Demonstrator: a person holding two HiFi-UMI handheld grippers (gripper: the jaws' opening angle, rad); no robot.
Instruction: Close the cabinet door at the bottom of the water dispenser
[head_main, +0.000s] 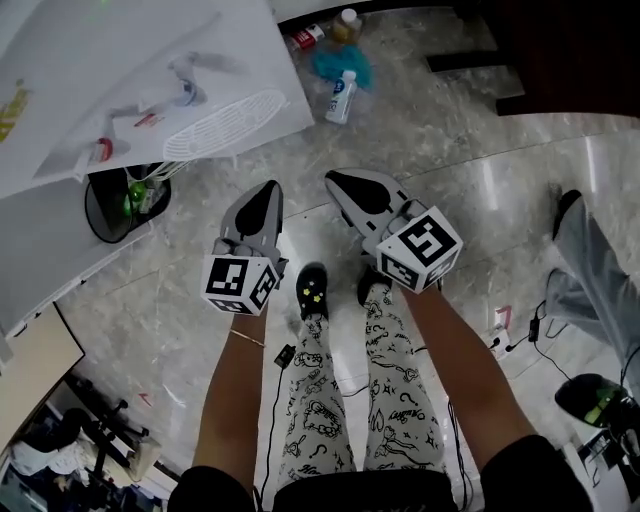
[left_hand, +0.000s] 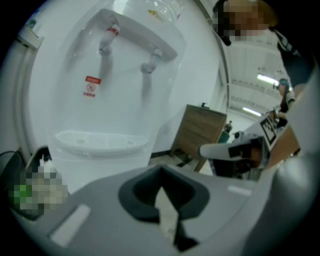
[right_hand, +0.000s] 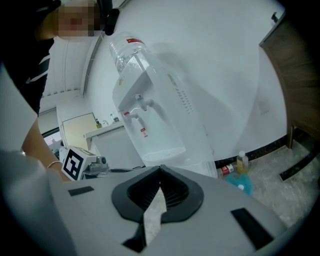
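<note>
Ahead, water dispenser (head_main: 140, 90) near left gripper (head_main: 268, 190) — right gripper (head_main: 340, 180) alongside, both pinched together, empty.

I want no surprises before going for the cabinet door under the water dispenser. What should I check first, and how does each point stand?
1. Empty left gripper, jaws together: ok.
2. Empty right gripper, jaws together: ok.
3. White water dispenser with two taps ahead, to the left: ok.
4. Bottom cabinet door in sight: cannot tell; no view shows it.
5. Both grippers apart from the dispenser: ok.
6. Floor by the base: not ok; a black round waste bin stands beside it and may crowd the door.
</note>
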